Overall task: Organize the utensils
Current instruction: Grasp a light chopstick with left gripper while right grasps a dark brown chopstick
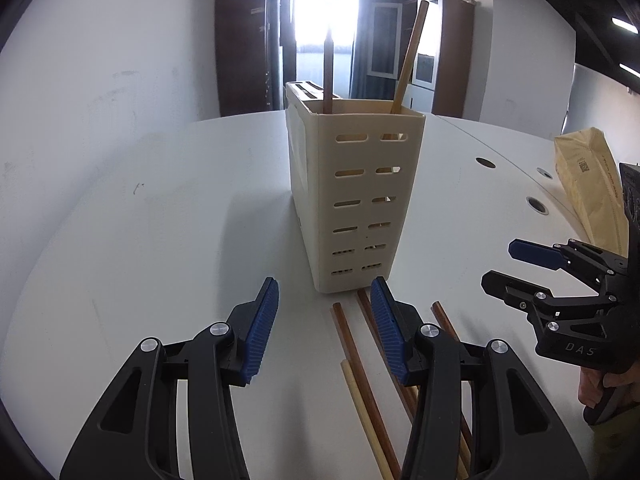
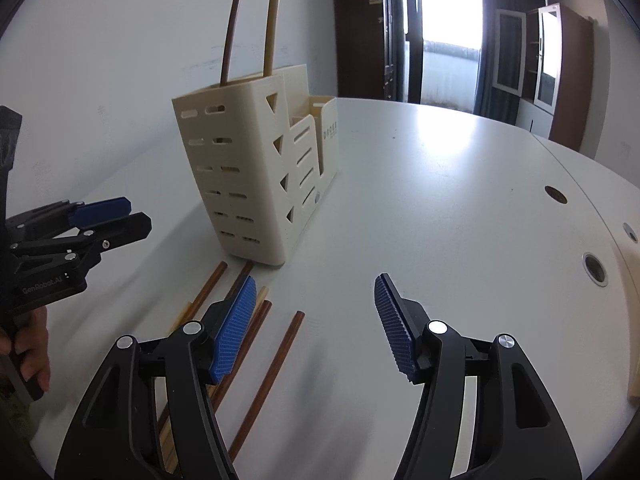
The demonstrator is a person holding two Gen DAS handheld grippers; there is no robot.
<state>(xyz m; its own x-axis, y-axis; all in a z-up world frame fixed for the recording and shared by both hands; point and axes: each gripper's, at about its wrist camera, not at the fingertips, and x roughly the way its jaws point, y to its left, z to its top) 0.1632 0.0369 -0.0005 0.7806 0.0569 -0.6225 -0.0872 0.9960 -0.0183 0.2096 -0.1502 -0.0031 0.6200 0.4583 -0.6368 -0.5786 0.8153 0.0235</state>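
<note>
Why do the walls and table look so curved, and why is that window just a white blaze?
Both views: a fisheye lens bends the table edge and the walls. Left wrist view: the backlit window is overexposed, washing out the top of the darker chopstick in the holder. Right wrist view: the window glares too, leaving a sheen on the tabletop; the loose chopsticks stay fairly sharp.

The scene is being watched from two cameras, one on each gripper, both tilted down over the round white table (image 1: pixel 160 220). The tall cream plastic utensil holder with slots (image 1: pixel 356 200) is being seen close up, narrow end on, in the left view. In the right view it (image 2: pixel 240 176) is being seen from its right side. The holder, the thin wooden sticks (image 1: pixel 360 376) (image 2: pixel 268 376) and the table are being shared.
</note>
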